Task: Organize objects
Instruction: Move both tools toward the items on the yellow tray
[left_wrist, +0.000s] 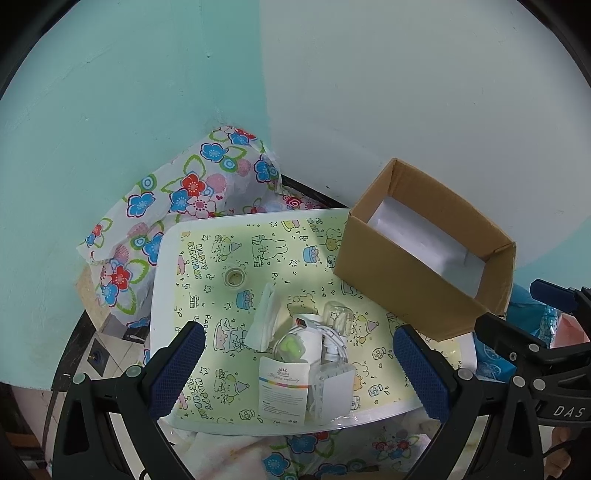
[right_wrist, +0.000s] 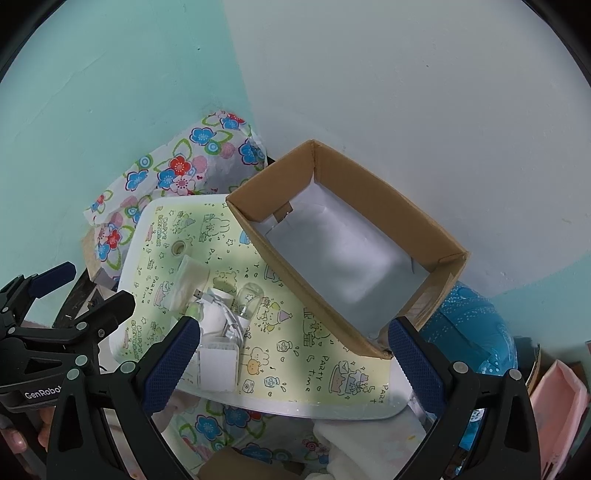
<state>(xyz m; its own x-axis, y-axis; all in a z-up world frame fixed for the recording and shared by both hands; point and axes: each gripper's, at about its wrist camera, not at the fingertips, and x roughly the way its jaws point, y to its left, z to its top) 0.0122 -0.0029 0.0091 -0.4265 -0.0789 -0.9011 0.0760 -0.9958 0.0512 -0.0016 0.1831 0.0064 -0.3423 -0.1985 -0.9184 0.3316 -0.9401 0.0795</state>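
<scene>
A pile of small items lies on a white tray (left_wrist: 166, 258) lined with yellow party paper: a clear packet with a printed card (left_wrist: 284, 391), a white cable (left_wrist: 334, 341), a clear bulb-like piece (left_wrist: 338, 314), a folded tissue (left_wrist: 264, 317) and a tape roll (left_wrist: 234, 277). An open cardboard box (left_wrist: 406, 291) with a white floor stands on the tray's right. My left gripper (left_wrist: 299, 373) is open and empty, just above the pile. My right gripper (right_wrist: 295, 362) is open and empty, between the pile (right_wrist: 221, 332) and the box (right_wrist: 295, 280).
A floral cloth (left_wrist: 166, 199) is bunched at the back left against a teal and white wall corner. A blue patterned bag (right_wrist: 469, 325) and a pink item (right_wrist: 557, 406) lie right of the box. Floral cloth also lies under the tray's near edge.
</scene>
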